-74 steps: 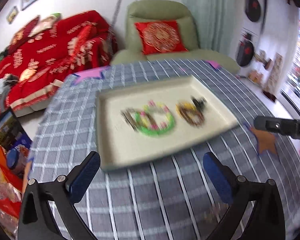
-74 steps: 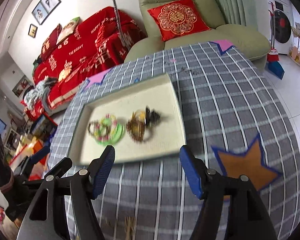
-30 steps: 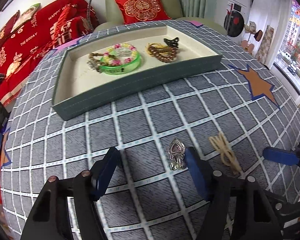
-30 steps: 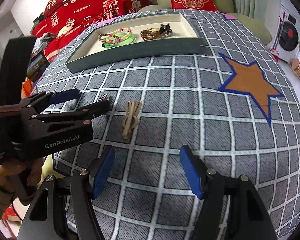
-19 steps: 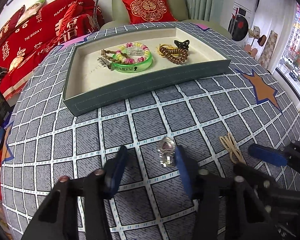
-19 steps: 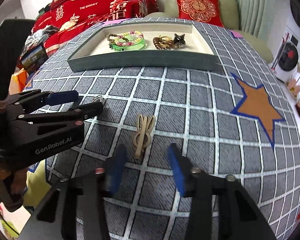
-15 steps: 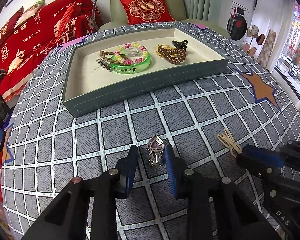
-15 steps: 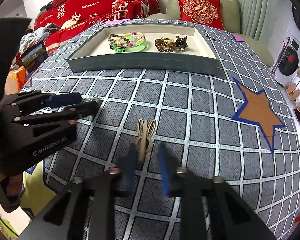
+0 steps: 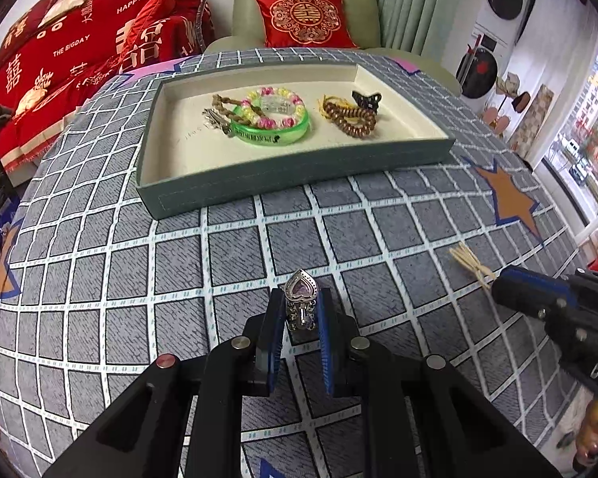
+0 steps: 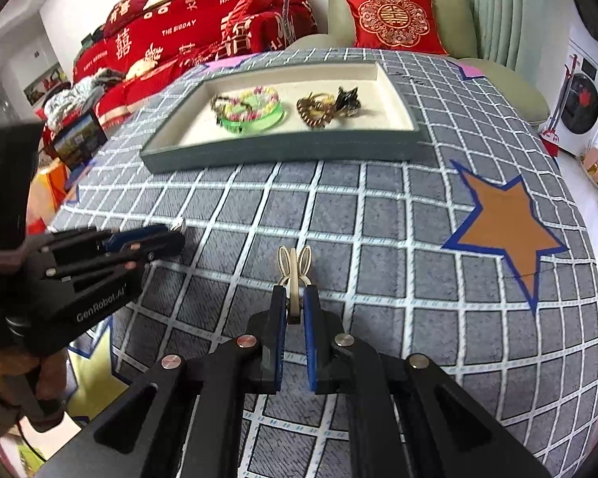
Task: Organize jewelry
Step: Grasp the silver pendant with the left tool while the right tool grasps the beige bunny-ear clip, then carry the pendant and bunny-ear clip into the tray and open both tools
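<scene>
The left gripper (image 9: 299,310) clamps a heart ring (image 9: 301,298); the right gripper (image 10: 295,304) pinches a cream clip (image 10: 294,275). Both sit at six o'clock of the tray (image 9: 299,167).

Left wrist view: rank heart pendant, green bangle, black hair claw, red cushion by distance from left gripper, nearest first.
From the left gripper:
1. Heart pendant, between its pads.
2. Green bangle, tray middle.
3. Black hair claw, tray's far right.
4. Red cushion, on the armchair behind the table.
</scene>
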Available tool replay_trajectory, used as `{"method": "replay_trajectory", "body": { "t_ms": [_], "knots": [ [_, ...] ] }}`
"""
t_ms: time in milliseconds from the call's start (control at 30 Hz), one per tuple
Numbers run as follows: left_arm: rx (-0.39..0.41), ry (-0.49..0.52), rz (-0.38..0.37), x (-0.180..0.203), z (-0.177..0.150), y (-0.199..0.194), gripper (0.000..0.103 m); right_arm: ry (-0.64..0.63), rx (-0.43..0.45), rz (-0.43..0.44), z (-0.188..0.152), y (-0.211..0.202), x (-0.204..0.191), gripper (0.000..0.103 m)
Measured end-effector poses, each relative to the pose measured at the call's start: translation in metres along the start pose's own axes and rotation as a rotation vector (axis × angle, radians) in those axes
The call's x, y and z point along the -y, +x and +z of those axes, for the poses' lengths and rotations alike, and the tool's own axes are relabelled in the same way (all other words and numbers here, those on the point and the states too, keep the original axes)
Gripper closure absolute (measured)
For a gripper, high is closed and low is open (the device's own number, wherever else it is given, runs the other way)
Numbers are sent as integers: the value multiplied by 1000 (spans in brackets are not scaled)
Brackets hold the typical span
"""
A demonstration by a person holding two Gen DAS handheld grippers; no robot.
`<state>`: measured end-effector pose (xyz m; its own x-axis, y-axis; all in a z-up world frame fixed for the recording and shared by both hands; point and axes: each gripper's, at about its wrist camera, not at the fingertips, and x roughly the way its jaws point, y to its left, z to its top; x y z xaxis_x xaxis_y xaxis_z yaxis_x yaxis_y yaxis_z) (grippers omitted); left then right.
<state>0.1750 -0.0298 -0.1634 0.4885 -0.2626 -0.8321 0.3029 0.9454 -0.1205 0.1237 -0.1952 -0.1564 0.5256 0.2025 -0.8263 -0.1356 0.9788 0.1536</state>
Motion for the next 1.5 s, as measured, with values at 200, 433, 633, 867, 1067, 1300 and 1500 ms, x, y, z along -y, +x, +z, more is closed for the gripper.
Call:
{"method": "replay_trajectory", "body": {
  "t_ms": [200,433,633,867,1067,1300,1500],
  "knots": [
    [46,-6,-7,-2,15,-19,76,45,34,30,19,-14,11,94],
    [100,-11,4,-3,42,-34,76,59,78,41,52,-25,22,94],
    [137,-10,21,-6,71,-37,76,52,102,42,87,-25,29,94],
    [166,-37,57,-19,108,-23,76,58,99,38,126,-5,40,94],
    [147,-66,79,-30,123,3,76,63,84,42,151,24,45,94],
    [124,-75,99,-33,130,32,76,69,56,48,164,59,48,94],
    [104,-71,130,-36,130,53,76,87,34,42,166,83,54,94]
  ]
}}
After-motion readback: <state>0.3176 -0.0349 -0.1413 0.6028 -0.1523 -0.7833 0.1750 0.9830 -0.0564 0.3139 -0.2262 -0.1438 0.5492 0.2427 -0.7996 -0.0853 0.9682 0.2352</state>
